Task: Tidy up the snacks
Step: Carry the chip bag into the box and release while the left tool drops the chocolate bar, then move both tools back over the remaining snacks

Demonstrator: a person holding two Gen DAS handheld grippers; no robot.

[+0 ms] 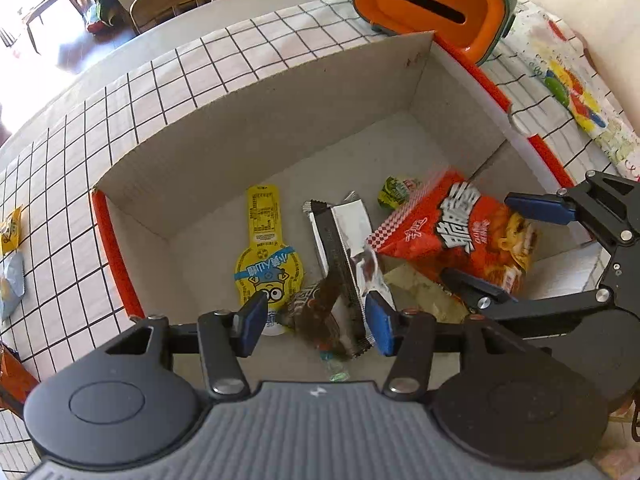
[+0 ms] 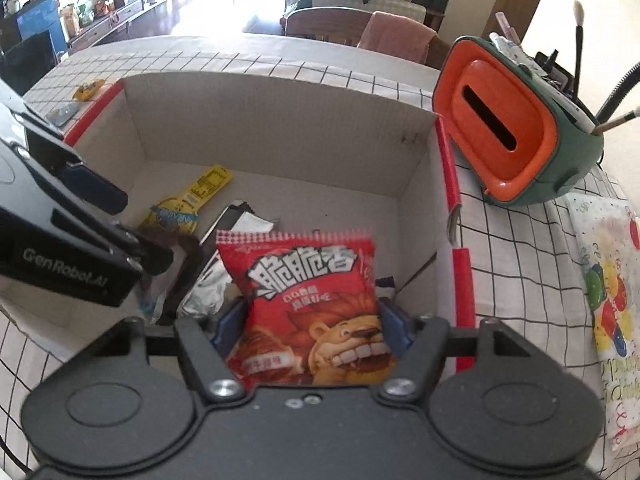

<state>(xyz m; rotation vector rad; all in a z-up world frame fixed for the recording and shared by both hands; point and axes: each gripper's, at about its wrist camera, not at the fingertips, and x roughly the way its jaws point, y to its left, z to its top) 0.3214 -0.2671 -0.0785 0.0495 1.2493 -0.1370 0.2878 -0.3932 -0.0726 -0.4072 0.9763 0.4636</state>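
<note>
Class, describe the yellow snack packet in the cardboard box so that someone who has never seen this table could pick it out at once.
Find the open cardboard box with red edges on the checked tablecloth. On its floor, left of the silver wrapper and the red chip bag, lies the yellow packet. It alone is bottle-shaped, with a narrow neck, a blue band and a goggle-eyed cartoon face.

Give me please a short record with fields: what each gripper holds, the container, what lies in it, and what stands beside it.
left gripper: closed on a brown snack wrapper, over the box
right gripper: closed on a red snack bag, over the box
container: open cardboard box on checked tablecloth
inside: yellow sachet, silver-black wrapper, small green packet
beside box: orange-green tissue holder
</note>
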